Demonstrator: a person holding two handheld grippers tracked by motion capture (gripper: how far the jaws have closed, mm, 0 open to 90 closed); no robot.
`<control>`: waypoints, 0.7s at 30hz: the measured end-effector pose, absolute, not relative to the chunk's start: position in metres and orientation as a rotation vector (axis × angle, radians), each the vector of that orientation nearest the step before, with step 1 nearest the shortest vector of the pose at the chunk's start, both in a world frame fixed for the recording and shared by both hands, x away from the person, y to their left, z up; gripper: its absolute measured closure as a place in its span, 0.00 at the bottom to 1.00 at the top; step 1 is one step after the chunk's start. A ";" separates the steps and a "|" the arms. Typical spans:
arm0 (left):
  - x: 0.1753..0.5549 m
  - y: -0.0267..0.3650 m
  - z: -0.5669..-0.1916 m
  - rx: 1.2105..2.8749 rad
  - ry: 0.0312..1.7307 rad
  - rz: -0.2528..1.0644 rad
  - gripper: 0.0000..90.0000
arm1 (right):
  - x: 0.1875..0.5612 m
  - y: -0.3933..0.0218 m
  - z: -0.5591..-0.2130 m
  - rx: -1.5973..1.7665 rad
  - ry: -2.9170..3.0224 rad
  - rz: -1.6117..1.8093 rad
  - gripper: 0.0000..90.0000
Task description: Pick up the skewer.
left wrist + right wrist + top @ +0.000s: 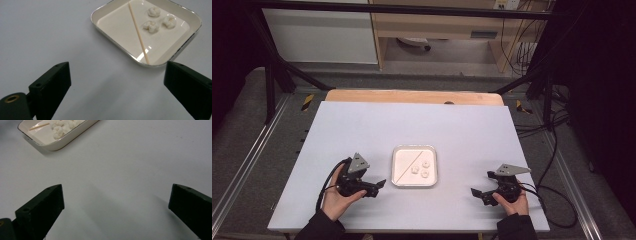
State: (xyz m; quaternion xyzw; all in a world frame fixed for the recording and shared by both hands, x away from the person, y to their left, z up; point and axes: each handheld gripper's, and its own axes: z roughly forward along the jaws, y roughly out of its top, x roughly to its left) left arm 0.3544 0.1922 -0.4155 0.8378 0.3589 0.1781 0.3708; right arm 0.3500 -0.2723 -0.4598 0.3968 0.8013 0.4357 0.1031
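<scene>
Tray first: it sits mid-worktop, between your 2 tools and apart from both. It looks like a shallow, stiff, glossy dish with a thin metallic-looking rim, so expect it to be light and slick; a nudge would probably slide it across the smooth worktop. If you must steady it, take the raised rim at a corner rather than the flat floor.

Skewer next: it lies on a diagonal across the tray, 1 end resting up on the rim at the near edge in the left gripper view. It looks like thin wood, very light, stiff along its length but easy to snap or roll. That raised end is the best place to pinch, since the jaws can close under it.

3 white pieces lie close together beside the skewer. They look soft and crumbly, so squeeze gently across the middle.

Your left tool and right tool both hover with jaws spread wide, holding nothing.

No brand, label or writing can be read on anything.
</scene>
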 end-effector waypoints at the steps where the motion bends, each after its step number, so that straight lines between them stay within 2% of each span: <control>1: 0.355 0.189 -0.415 2.151 0.918 0.455 0.08 | 0.350 -0.272 -0.460 1.171 2.365 1.286 0.01; 11: 0.369 0.160 -0.414 2.155 0.932 0.439 0.10 | 0.350 -0.272 -0.460 1.164 2.373 1.284 0.01; 21: 0.385 0.134 -0.420 2.200 0.941 0.419 0.22 | 0.350 -0.272 -0.460 1.166 2.374 1.286 0.01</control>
